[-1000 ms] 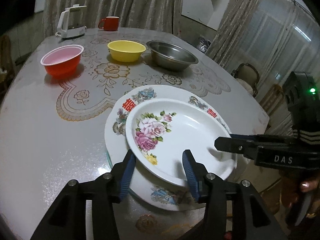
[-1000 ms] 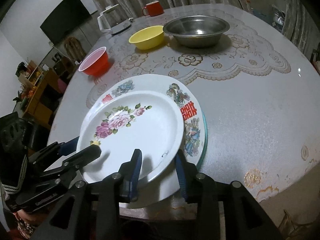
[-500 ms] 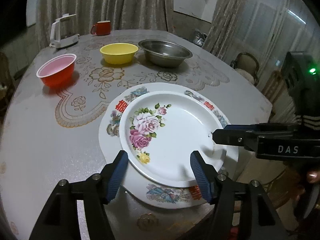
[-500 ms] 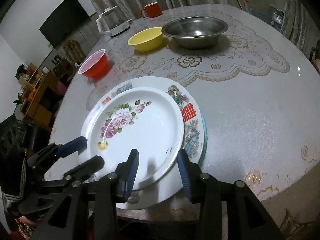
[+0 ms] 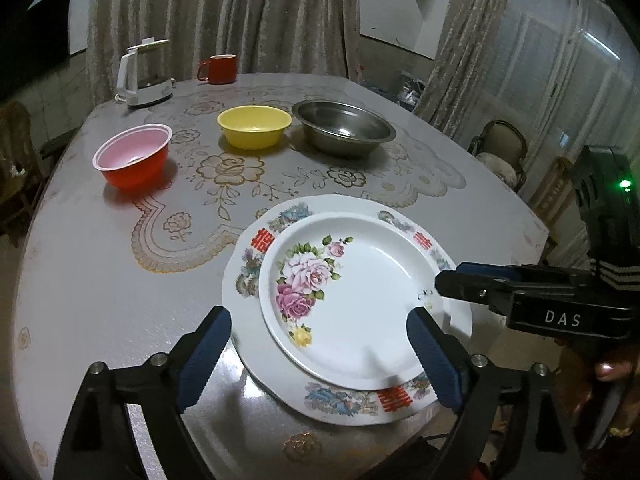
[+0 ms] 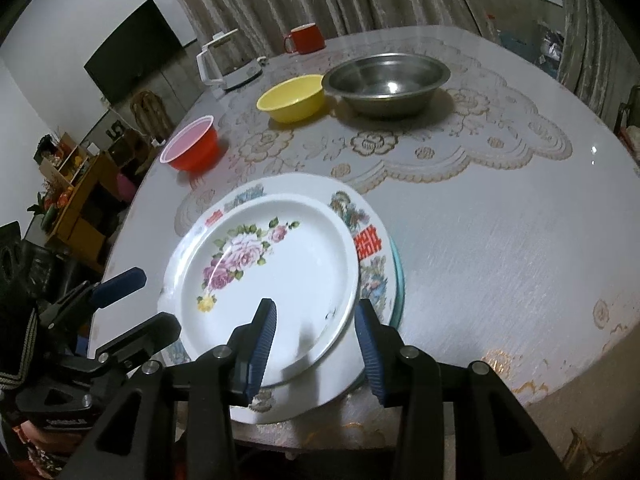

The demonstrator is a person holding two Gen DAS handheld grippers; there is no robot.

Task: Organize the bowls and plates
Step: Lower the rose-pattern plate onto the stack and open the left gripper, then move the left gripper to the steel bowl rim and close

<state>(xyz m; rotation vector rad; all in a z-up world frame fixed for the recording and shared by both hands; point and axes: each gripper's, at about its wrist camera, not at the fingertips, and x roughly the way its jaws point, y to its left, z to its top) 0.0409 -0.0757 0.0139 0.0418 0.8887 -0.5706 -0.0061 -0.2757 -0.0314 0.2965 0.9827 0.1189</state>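
Blue-padded black jaws of the left gripper (image 5: 320,354) have just been opening and now stand wide, one pad off the left rim of the plate stack and the other over its near right edge, pressing on nothing. The right gripper (image 6: 316,340) hovers with its jaws parted to either side of the near right rim of the white rose-painted plate (image 6: 276,276); they do not appear to touch it. That plate lies directly ahead of both tools, stacked on a larger white plate with red characters and a scalloped edge (image 5: 352,400), and in the right wrist view a teal rim (image 6: 398,280) shows beneath the pair. The stack sits near the close edge of the round grey table (image 5: 100,280), partly over a gold-patterned lace mat (image 5: 240,184). Beyond the plates, well apart from them, stand three empty bowls in a row: a red plastic bowl with a pale inside (image 5: 134,160) to the left, a yellow bowl (image 5: 255,131) in the middle, and a stainless steel basin (image 5: 343,127) just beside it on the right. Farther still, at the far edge, are a white electric kettle (image 5: 142,78) and a red mug (image 5: 218,69), before beige curtains (image 5: 224,12). Nothing lies between the grippers and the plates.
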